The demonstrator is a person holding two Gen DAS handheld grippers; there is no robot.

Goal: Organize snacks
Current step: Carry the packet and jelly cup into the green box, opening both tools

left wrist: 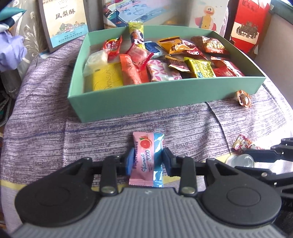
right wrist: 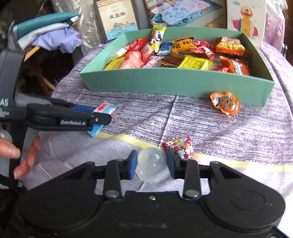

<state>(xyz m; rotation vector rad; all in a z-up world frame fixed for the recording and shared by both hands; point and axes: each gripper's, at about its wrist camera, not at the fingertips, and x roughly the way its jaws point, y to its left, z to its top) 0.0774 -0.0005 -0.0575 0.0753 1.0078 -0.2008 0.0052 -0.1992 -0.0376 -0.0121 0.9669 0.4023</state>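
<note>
A green box (left wrist: 139, 100) (right wrist: 164, 83) full of wrapped snacks stands on the purple cloth. My left gripper (left wrist: 147, 161) is shut on a pink and blue vitamin C candy (left wrist: 145, 159), in front of the box; both show from the side in the right wrist view, the gripper (right wrist: 95, 119) and the candy (right wrist: 104, 108). My right gripper (right wrist: 152, 164) has its blue pads on either side of a clear jelly cup (right wrist: 152, 164), close to touching it. A Hello Kitty candy (right wrist: 181, 148) (left wrist: 241, 144) lies beside its right finger. An orange snack (right wrist: 226, 102) (left wrist: 243, 98) lies against the box front.
A pineapple cake box (left wrist: 64, 23), picture cards (left wrist: 207, 16) and a red carton (left wrist: 249, 23) stand behind the green box. Folded cloths (right wrist: 49, 34) pile at the far left. A person's hand (right wrist: 20, 152) shows at the left edge.
</note>
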